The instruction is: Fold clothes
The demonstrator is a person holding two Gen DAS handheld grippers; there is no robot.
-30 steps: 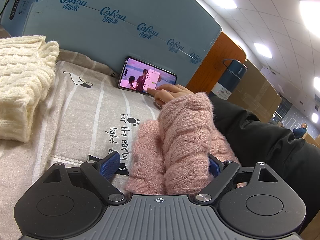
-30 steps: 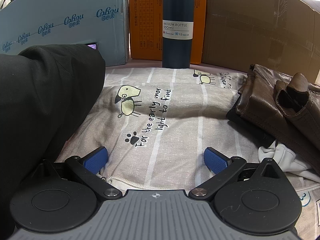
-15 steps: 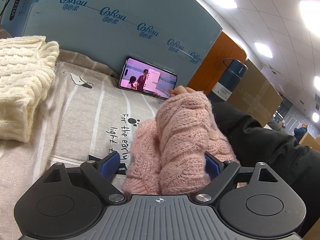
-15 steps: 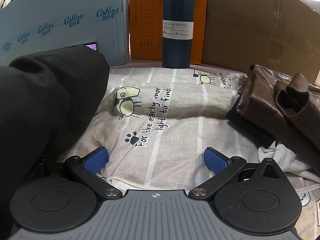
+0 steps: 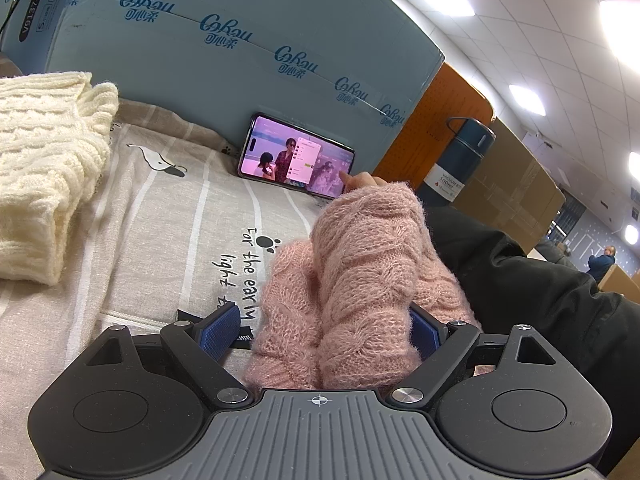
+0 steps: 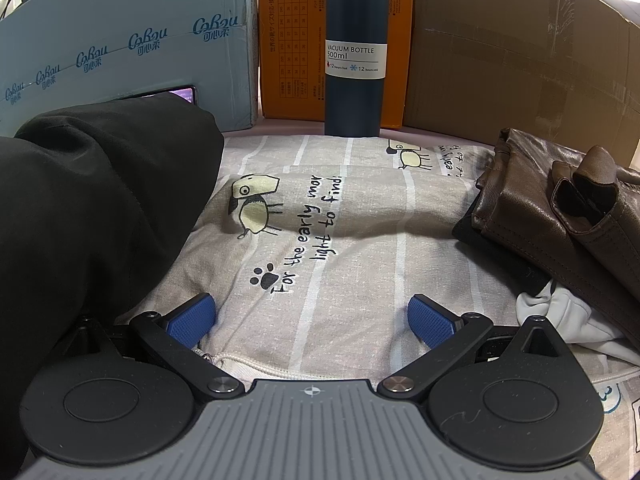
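Observation:
My left gripper (image 5: 320, 330) lies open on the printed grey sheet (image 5: 168, 224). A person's arm in a pink knit sleeve (image 5: 360, 280) passes between its blue fingers (image 5: 220, 330) and reaches to a phone (image 5: 296, 156) propped against a blue box; a fingertip touches the screen. A folded cream knit sweater (image 5: 44, 176) lies at the left. My right gripper (image 6: 310, 318) is open and empty, resting on the sheet (image 6: 360, 240). A brown leather garment (image 6: 560, 208) lies at the right over a white cloth (image 6: 560, 312).
A blue cardboard box (image 5: 224, 56) and orange and brown boxes (image 6: 500, 52) wall the back. A dark blue vacuum bottle (image 6: 354, 52) stands against them. The person's black jacket sleeve (image 6: 88, 216) fills the left of the right wrist view.
The hand in the pink sleeve has shifted on the phone, from a flat reach to one fingertip at the screen's right end. Both grippers have stayed still.

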